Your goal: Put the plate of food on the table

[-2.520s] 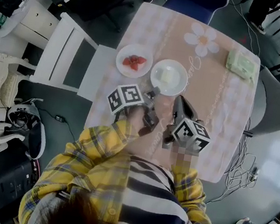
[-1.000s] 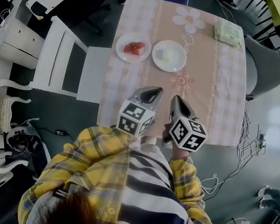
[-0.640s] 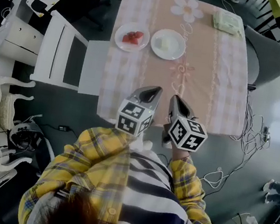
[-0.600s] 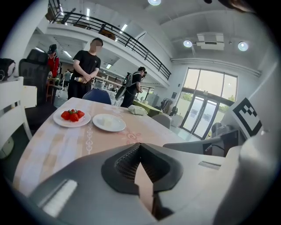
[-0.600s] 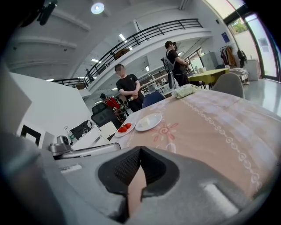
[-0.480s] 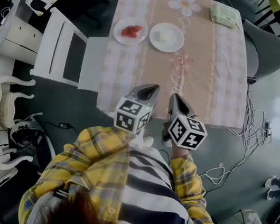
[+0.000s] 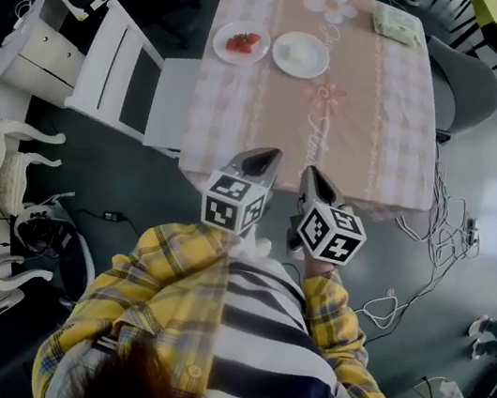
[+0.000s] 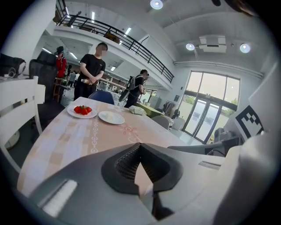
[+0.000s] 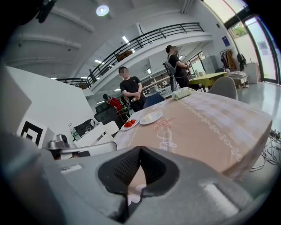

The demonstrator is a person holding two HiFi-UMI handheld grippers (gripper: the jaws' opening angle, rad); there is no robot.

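Observation:
Two plates stand side by side at the far left of the pink-clothed table (image 7: 375, 130): one with red strawberries (image 7: 241, 42) (image 8: 82, 110) (image 9: 129, 124), one with pale food (image 7: 300, 54) (image 8: 111, 117) (image 9: 150, 117). My left gripper (image 7: 265, 156) (image 8: 139, 145) and right gripper (image 7: 314, 175) (image 9: 139, 150) hang side by side at the table's near edge, well short of the plates. Both point toward the table. Each has its jaws shut, with nothing between them.
A green packet (image 7: 394, 24) lies at the table's far right corner. A white chair (image 7: 127, 77) stands at the table's left, a grey chair (image 7: 473, 85) at its right. Cables (image 7: 434, 226) trail on the floor. People (image 8: 93, 72) stand beyond the table.
Both grippers have drawn back from the plates, across the cloth to the table's near edge. The table and plates now lie farther off, toward the top of the head view.

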